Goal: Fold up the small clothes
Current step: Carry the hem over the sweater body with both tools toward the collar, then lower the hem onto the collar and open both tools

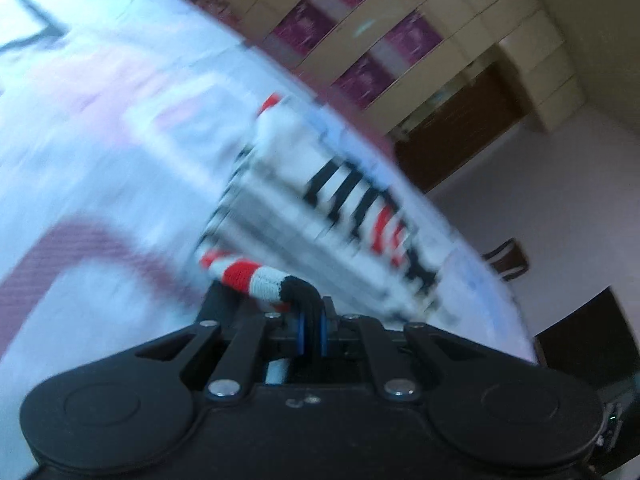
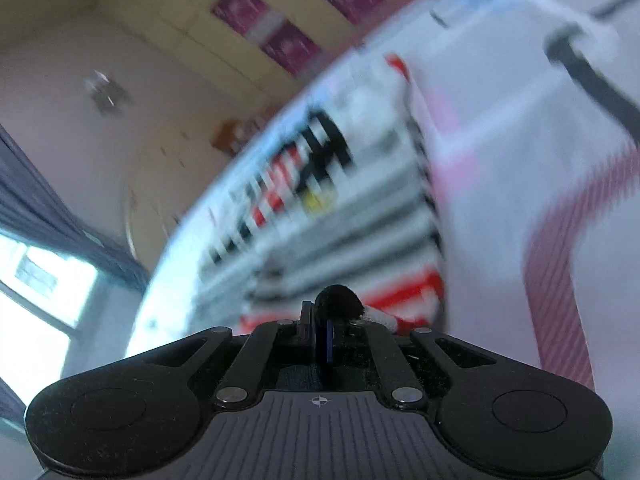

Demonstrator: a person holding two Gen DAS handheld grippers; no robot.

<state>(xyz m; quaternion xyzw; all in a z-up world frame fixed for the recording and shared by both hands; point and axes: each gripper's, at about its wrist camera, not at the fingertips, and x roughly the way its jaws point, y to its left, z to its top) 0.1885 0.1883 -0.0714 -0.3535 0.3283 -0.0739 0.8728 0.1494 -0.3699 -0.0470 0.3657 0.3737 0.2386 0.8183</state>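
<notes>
**A:** ok so starting at the fingers. The left gripper [image 1: 311, 300] has its fingers pressed together, pinching the knitted hem [image 1: 260, 276] of a small striped garment [image 1: 320, 208]. That edge has red, white and black bands, and the black bit sits right between the pads.

**B:** same on the other side. The right gripper [image 2: 326, 312] is clamped too, with a black lump of the same hem [image 2: 336, 300] bunched at its tips, and a red and white stretch of it running off to the right.

**A:** yep. From there the garment spreads away from both grippers over a pale sheet [image 1: 100, 140] with pink and maroon patches. It's mostly white with grey bands and a patch of black and red stripes, plus a yellow spot in the right view. Everything past the hem is badly smeared, so I can't tell if the far end lies flat or is lifted.

**B:** behind the sheet there's a cream wardrobe [image 1: 420, 40] with purple panels, and a bright window [image 2: 40, 292] with a dark curtain on the right camera's left edge.
</notes>
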